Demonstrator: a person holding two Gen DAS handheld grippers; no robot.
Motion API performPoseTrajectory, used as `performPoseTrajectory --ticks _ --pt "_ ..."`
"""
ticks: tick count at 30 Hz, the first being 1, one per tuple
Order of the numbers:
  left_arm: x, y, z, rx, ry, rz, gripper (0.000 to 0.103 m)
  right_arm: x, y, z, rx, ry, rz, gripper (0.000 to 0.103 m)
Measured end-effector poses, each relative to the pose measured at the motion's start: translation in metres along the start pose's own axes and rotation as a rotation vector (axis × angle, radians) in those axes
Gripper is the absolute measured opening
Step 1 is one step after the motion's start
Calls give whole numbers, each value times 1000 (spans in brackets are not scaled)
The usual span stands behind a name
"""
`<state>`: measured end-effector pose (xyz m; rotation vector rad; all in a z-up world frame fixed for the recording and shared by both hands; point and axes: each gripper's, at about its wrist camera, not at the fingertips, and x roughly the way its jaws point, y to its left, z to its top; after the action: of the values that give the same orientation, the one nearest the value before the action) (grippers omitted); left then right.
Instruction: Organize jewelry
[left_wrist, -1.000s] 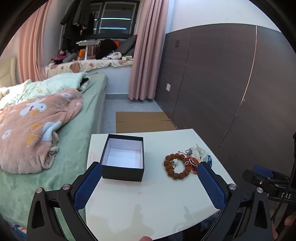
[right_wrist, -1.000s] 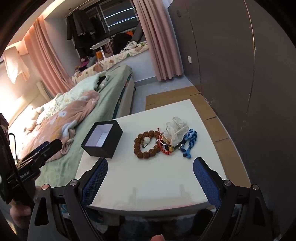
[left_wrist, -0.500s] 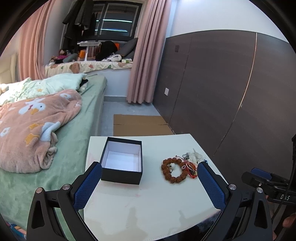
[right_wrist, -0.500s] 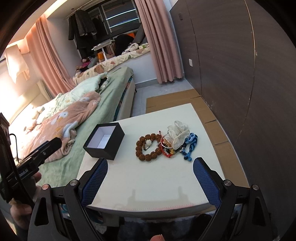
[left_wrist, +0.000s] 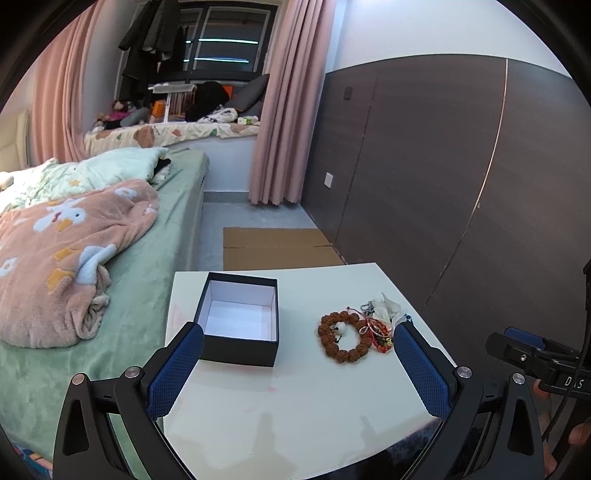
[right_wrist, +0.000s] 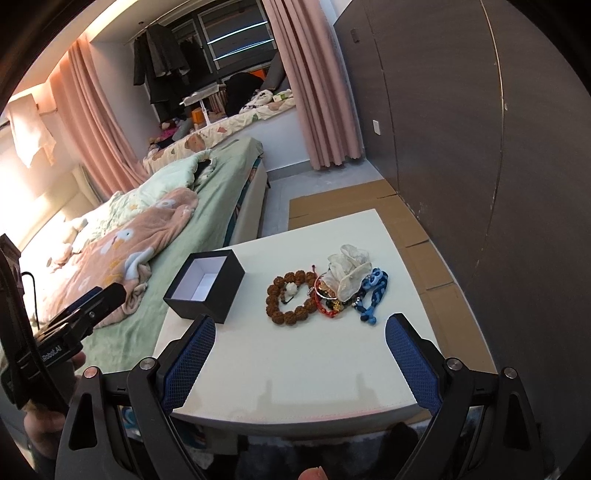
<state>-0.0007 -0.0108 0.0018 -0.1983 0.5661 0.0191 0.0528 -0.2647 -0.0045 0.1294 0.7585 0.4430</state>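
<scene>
An open black box (left_wrist: 240, 323) with a white inside stands on the left of a white table (left_wrist: 295, 406); it also shows in the right wrist view (right_wrist: 205, 290). To its right lies a brown bead bracelet (left_wrist: 343, 336) (right_wrist: 291, 297), touching a heap of red cords, a white pouch (right_wrist: 347, 275) and a blue braided cord (right_wrist: 373, 293). My left gripper (left_wrist: 297, 350) is open and empty above the table's near part. My right gripper (right_wrist: 299, 345) is open and empty, held back above the near edge.
A bed (left_wrist: 122, 266) with a pink blanket (left_wrist: 59, 251) runs along the table's left side. A dark panelled wall (left_wrist: 461, 166) stands to the right. Flat cardboard (left_wrist: 273, 247) lies on the floor beyond the table.
Both grippers have drawn back and risen a little, so the table and jewelry look slightly farther off. Nothing on the table has moved. Both grippers stay open.
</scene>
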Motion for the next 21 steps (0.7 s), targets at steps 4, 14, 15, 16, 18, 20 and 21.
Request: performPoseTrajectory --ticks 4,14,15,16,18,20,21 --pt "-1 -2 0 4 -2 -1 102 0 0 0 -2 -3 -1 94" --pt "-2 -2 1 1 -3 1 102 0 0 1 -3 -3 -2 94" --pt "-2 -1 1 1 -3 3 102 0 -1 1 -4 -3 -1 94" --pt "-1 -1 1 0 -2 3 102 0 -1 1 -5 -3 -1 94" --pt "-1 -1 1 -3 -2 0 102 0 -1 1 -6 -2 -3 94" --pt "-1 0 0 -5 0 -1 102 -1 -1 1 -6 -3 -3 94" --pt "-1 0 0 -5 1 0 102 -1 -2 1 -5 -1 -5 94"
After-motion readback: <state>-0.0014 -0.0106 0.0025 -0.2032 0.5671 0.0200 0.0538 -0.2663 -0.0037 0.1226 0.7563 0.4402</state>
